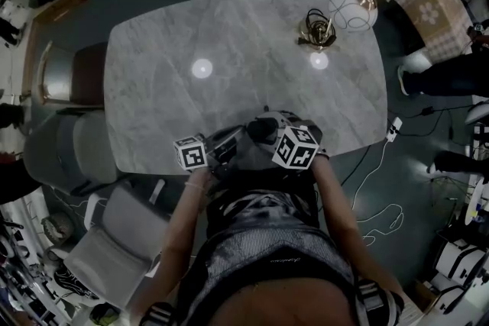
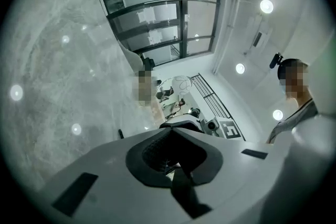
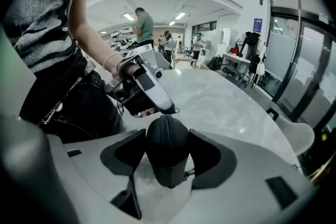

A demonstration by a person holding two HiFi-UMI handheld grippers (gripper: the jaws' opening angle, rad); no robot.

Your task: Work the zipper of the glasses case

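Seen from the head view, a grey marble table (image 1: 229, 34) fills the middle of the scene, and a person stands at the middle of the table's near edge with a gripper in each hand. A black glasses case (image 3: 167, 157) sits over that near edge, standing on end just above the tabletop. The right gripper (image 3: 168, 136) points steeply down toward the table, and its two jaws pinch the case from both sides, with the zipper (image 3: 167, 124) running up the case's middle between them. The left gripper (image 2: 169, 131) lies level above the table's near edge; its jaws are pressed together on the zipper pull (image 3: 175, 110) at the case's top end, where a small loop sticks out. A brass-coloured lamp (image 1: 315, 30) stands near the table's far right corner.
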